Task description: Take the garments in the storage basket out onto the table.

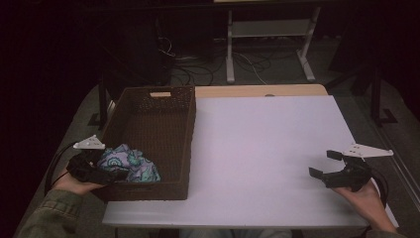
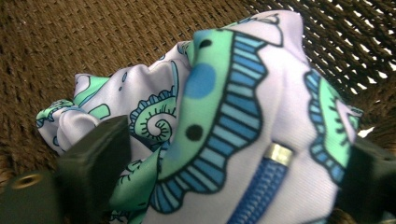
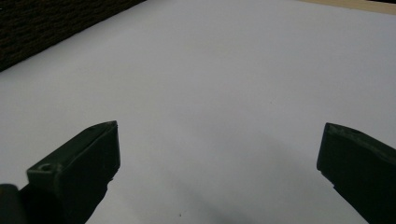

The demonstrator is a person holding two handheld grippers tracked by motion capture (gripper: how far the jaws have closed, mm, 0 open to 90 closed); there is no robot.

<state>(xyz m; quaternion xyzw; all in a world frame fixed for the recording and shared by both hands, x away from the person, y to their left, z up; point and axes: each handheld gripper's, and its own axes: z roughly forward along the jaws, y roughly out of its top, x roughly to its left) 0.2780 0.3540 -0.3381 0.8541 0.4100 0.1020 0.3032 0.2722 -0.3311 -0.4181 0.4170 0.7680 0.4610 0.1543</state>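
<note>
Woven brown wicker makes up the basket (image 1: 184, 144) at the left of the white tabletop (image 1: 267, 148), with a handle slot in its far wall. In the basket's lower left corner lies a crumpled patterned pouch (image 1: 130, 162), pale lilac with green and blue swirls. The left claw (image 1: 110, 174) reaches over the basket's near left edge, held by a hand in an olive sleeve (image 1: 49, 213) at the lower left of the frame. In the left gripper view the pouch (image 2: 224, 116) bulges between the two black jaws, which press against its sides, so the claw has hold of it over the wicker floor; a blue zipper (image 2: 259, 186) with a metal end shows near the bottom of the frame. At the lower right of the high view, the right claw (image 1: 324, 164) sits above bare tabletop, well apart from the basket. Its jaws are spread wide with nothing between them, and the right gripper view shows the white surface (image 3: 224, 93) in the gap.
</note>
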